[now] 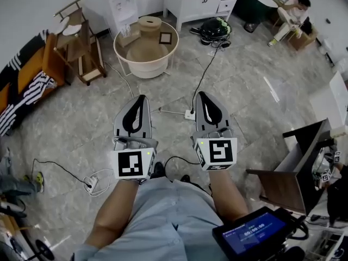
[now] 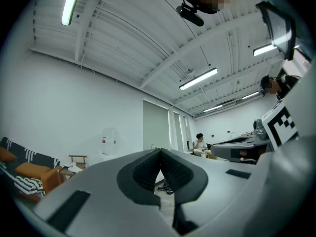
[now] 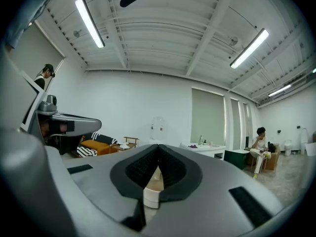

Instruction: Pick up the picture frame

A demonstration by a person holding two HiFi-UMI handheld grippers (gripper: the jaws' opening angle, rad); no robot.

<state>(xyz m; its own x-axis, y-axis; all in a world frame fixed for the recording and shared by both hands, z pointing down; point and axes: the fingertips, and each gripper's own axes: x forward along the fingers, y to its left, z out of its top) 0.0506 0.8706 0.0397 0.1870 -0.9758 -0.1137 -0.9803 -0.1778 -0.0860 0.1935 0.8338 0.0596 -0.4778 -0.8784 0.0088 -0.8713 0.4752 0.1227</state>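
Well ahead of both tongs stands a round white table [image 1: 147,69] with a raised rim, shaped like a shallow tub. Inside it, on a tan surface, sit a squat tan drum [image 1: 150,24], some small clear items [image 1: 126,33] too small to identify, and the frame [image 1: 165,37]. The frame is small and square with a dark border, and it lies just right of the drum near the far rim.

The left tongs [image 1: 142,99] are pressed together at the tips and pinch nothing. The right tongs [image 1: 202,95] are the same — tips meeting, empty, with the white table showing through the gap lower between the pads in the right gripper view. Both sets point toward the table and are held side by side, apart from each other.

The tongs are smooth grey plastic with black ribbed pads [image 2: 148,169] that curve into a teardrop opening. The floor [image 1: 255,107] below is grey marbled tile — a white power strip [image 1: 190,113] lies on it between the two tongs, just beside the right one.
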